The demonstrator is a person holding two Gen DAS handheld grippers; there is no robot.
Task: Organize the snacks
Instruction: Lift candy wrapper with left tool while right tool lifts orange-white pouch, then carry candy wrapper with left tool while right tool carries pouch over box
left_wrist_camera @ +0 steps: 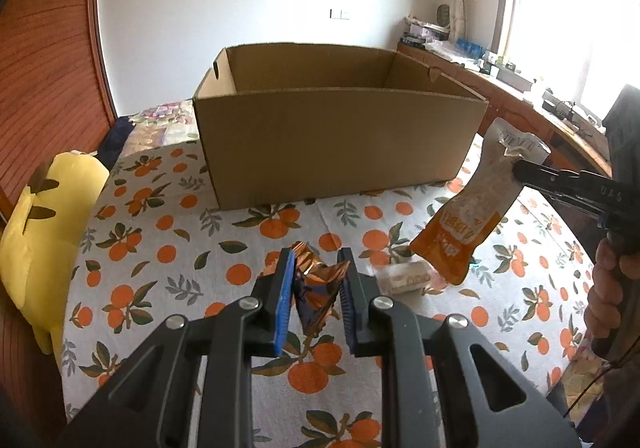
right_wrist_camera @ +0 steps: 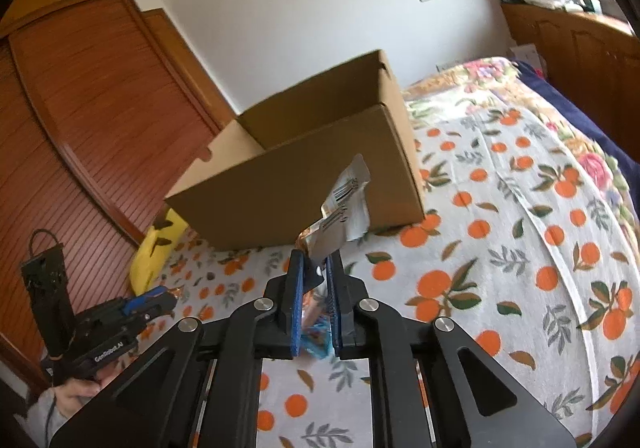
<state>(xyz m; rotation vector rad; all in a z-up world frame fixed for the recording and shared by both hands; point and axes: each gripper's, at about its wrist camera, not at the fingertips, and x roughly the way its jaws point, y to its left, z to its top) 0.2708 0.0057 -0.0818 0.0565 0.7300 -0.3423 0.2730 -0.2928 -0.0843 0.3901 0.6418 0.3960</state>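
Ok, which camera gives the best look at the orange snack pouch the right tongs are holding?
The left wrist view. There the orange snack pouch hangs in side view, pinched near its top by the right tongs, its printed face visible. In the right wrist view the pouch is edge-on between the pads, mostly its crumpled white top.

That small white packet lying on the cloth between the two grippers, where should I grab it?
The white packet lies flat on the orange-print cloth, long axis roughly left-right. Come from above and close across its short width at mid-length. Both grippers are full, so one must drop its snack in the cardboard box first.
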